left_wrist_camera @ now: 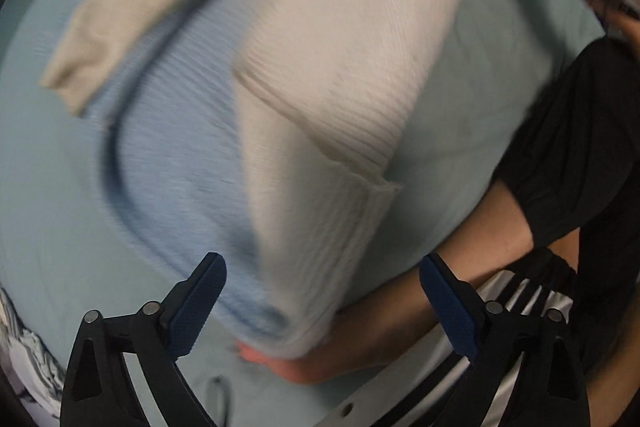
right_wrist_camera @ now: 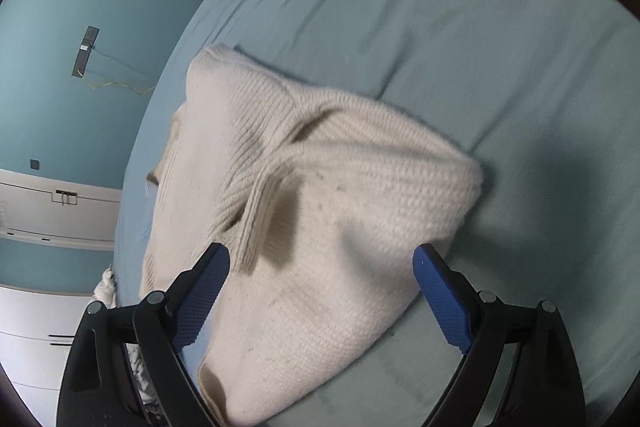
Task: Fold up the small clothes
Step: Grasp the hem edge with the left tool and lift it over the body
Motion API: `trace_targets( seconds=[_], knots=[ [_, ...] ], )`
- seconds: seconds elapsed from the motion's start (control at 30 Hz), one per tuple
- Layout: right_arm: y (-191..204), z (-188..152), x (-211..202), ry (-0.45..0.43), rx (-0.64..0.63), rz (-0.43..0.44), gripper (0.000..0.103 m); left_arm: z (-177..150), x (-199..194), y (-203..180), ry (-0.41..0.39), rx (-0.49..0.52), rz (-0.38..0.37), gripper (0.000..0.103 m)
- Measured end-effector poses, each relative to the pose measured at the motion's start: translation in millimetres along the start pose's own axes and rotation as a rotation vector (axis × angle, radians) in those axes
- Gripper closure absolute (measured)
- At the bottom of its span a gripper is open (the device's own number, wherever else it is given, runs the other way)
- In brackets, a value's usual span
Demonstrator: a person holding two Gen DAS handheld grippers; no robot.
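On bed sheet [right_wrist_camera: 460, 27] we hold both grippers, left [left_wrist_camera: 322, 301] and right [right_wrist_camera: 320, 291], wide and empty above sweater [right_wrist_camera: 320, 195], likely to pick fold points.

Motion blur smears the cream sweater [left_wrist_camera: 344, 39].

Blurred cream knit sweater [left_wrist_camera: 340, 59] on pale blue sheet [left_wrist_camera: 52, 227], left hand-held gripper [left_wrist_camera: 322, 303] spread wide above

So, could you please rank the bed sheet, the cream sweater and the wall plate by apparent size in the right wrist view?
1. Bed sheet
2. Cream sweater
3. Wall plate, though it is farther away
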State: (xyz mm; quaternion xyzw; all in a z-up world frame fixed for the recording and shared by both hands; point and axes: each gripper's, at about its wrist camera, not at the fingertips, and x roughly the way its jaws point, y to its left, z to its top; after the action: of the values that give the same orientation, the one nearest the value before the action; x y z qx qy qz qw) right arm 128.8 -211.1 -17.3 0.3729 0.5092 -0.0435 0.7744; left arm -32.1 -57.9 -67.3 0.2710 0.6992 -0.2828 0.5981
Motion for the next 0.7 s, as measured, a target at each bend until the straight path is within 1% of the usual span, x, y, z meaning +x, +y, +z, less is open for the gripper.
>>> trace_targets(
  seconds=[0.07,0.13,0.17,0.2,0.23,0.27,0.3,0.33,0.37,0.43,0.5,0.53,0.57,0.63,0.7],
  knots=[
    [2,1,2,-0.002,-0.004,-0.004,0.012,4,6,-1,0.005,-0.010,-0.006,0.010],
    [6,4,4,0.000,-0.016,-0.002,0.012,9,14,-2,0.026,-0.034,-0.020,0.035],
    [8,3,4,-0.001,-0.025,-0.004,0.012,10,18,-1,0.041,-0.049,-0.007,0.064],
    [12,5,5,-0.001,-0.048,-0.014,0.012,11,20,0,0.048,-0.067,0.012,0.077],
    [15,5,5,-0.002,-0.064,-0.021,0.012,11,19,2,0.042,-0.082,0.006,0.081],
    [18,4,5,-0.004,-0.080,-0.027,0.012,11,14,4,0.013,-0.098,-0.012,0.092],
    [23,4,5,-0.004,-0.107,-0.031,0.012,9,4,8,-0.034,-0.117,-0.015,0.093],
    [27,2,6,0.003,-0.124,-0.023,0.012,7,-10,14,-0.099,-0.145,-0.006,0.093],
    [27,1,7,0.022,-0.133,-0.001,0.012,4,-23,22,-0.158,-0.172,-0.006,0.094],
    [28,-4,15,0.092,-0.126,0.082,0.012,-8,-53,36,-0.298,-0.244,-0.020,0.094],
    [29,-5,29,0.158,-0.090,0.155,0.012,-18,-70,46,-0.375,-0.305,-0.055,0.094],
    [29,-4,40,0.203,-0.056,0.199,0.012,-27,-81,50,-0.428,-0.329,-0.078,0.095],
    [31,-3,52,0.249,-0.028,0.241,0.012,-31,-85,54,-0.455,-0.335,-0.088,0.095],
    [35,0,70,0.305,-0.004,0.290,0.012,-43,-102,52,-0.516,-0.354,-0.103,0.095],
    [41,2,87,0.336,-0.006,0.299,0.012,-51,-120,53,-0.564,-0.368,-0.128,0.095]
  ],
)
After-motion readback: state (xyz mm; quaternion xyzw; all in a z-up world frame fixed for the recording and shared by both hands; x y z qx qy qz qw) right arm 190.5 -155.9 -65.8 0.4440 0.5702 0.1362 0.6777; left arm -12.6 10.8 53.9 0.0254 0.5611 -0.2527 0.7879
